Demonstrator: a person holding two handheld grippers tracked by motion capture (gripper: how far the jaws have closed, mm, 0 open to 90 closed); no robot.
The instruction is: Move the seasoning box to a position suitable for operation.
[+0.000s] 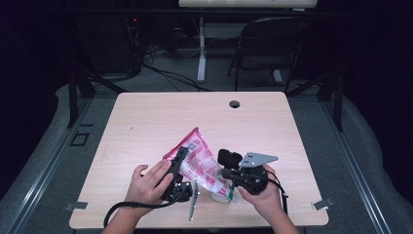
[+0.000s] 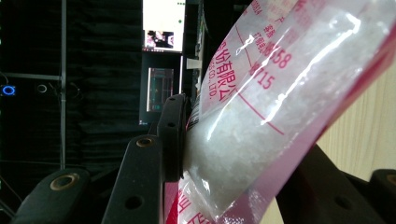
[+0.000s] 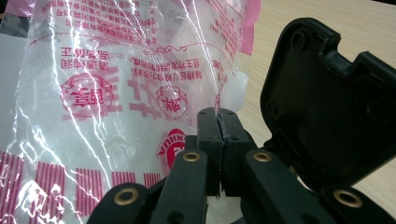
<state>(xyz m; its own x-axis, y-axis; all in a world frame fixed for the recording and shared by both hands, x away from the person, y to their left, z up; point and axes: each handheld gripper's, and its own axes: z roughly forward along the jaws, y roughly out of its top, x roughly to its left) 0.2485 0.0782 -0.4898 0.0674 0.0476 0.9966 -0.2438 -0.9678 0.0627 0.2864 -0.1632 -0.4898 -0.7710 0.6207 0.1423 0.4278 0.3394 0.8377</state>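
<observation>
The left hand-held gripper (image 1: 181, 163) clamps the clear plastic bag with pink print and white granules (image 1: 200, 163) at half width, pads pressing its bulging sides. The right hand-held gripper (image 1: 225, 171) has its jaws pinched fully together against the bag's lower end. The bag sits low over the pale wooden counter (image 1: 146, 122), near its front edge, its long axis slanting from near right to far left.

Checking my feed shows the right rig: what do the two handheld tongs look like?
Both are matte black. The left tongs trail a black cable and carry a grey plate standing on edge. The right tongs carry a grey three-cornered plate with holes and a boxy black block. Brass-coloured rivets dot the jaw links. No sleeves visible.
</observation>
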